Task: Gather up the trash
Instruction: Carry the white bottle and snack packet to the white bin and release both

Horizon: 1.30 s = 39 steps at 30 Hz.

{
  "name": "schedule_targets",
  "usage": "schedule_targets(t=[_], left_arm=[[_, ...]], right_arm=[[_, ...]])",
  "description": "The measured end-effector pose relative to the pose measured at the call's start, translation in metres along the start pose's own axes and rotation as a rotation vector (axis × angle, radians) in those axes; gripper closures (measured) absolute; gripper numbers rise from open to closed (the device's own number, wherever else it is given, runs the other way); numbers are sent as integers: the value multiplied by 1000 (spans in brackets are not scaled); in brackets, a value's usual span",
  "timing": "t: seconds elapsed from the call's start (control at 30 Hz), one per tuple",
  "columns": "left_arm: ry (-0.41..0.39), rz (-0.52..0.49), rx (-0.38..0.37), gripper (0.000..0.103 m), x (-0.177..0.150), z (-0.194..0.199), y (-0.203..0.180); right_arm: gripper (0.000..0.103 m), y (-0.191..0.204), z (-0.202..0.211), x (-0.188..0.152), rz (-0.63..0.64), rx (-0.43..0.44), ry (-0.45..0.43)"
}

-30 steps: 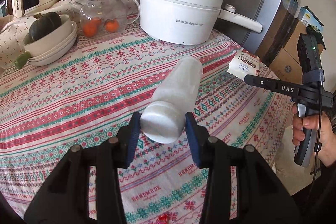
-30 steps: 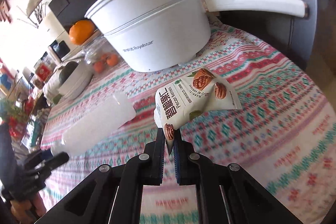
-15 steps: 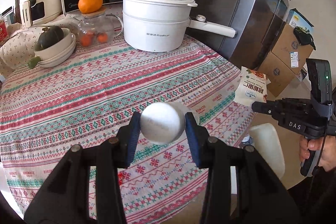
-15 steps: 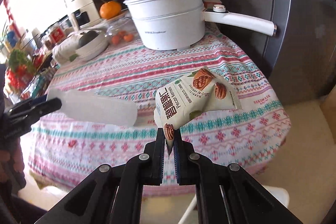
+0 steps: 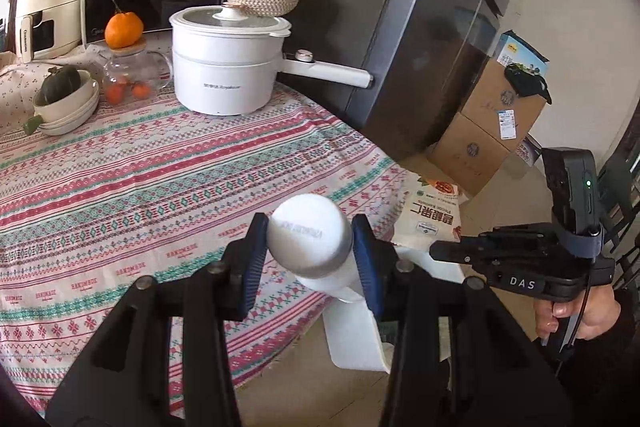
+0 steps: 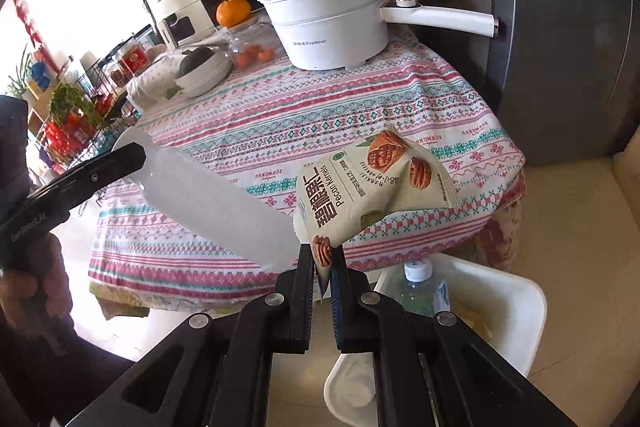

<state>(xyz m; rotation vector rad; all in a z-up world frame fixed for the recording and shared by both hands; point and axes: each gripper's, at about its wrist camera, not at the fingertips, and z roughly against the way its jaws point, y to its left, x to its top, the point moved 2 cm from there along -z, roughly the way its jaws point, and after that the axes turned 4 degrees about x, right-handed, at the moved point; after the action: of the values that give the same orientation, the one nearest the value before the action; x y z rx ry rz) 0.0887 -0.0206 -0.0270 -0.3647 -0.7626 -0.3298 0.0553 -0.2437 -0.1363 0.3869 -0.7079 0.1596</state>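
Observation:
My left gripper (image 5: 310,255) is shut on a white plastic bottle (image 5: 310,241), held tilted downward beyond the table's front edge; the bottle also shows in the right wrist view (image 6: 216,199). My right gripper (image 6: 322,263) is shut on the corner of a pecan snack bag (image 6: 376,183), which also shows in the left wrist view (image 5: 432,219). Both hang above a white trash bin (image 6: 524,303) on the floor, whose rim shows below the bottle in the left wrist view (image 5: 352,339). A clear water bottle (image 6: 420,287) lies in the bin.
The round table with a patterned cloth (image 5: 140,187) carries a white electric pot (image 5: 228,67), a glass teapot with an orange on top (image 5: 128,75) and stacked bowls (image 5: 64,103). A grey fridge (image 5: 440,27) and cardboard boxes (image 5: 488,131) stand to the right.
Both grippers have pulled back from the table and lowered, carrying the bottle and the snack bag over the bin on the floor. The bottle now tilts downward.

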Motion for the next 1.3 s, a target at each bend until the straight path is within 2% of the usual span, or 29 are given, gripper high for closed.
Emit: schedule_targets(t=[0.1, 0.33, 0.5, 0.73, 0.9, 1.03, 1.23, 1.3], left_arm=[[23, -35, -42, 59, -5, -6, -21], [99, -156, -137, 59, -26, -28, -75], [170, -234, -161, 59, -46, -52, -108], [215, -323, -179, 59, -72, -82, -137], [265, -322, -166, 53, -82, -99, -141], [246, -329, -128, 41, -79, -95, -136], [238, -309, -91, 36, -74, -86, -121], [236, -304, -80, 34, -73, -84, -116]], right_arm=[[94, -5, 11, -7, 25, -14, 0], [94, -54, 33, -31, -56, -53, 13], [94, -86, 30, -60, -103, -92, 80], [94, -113, 23, -92, -141, -122, 159], [94, -128, 18, -102, -172, -136, 194], [93, -133, 16, -106, -189, -142, 211], [92, -134, 10, -107, -191, -161, 242], [88, -133, 7, -107, -194, -158, 252]])
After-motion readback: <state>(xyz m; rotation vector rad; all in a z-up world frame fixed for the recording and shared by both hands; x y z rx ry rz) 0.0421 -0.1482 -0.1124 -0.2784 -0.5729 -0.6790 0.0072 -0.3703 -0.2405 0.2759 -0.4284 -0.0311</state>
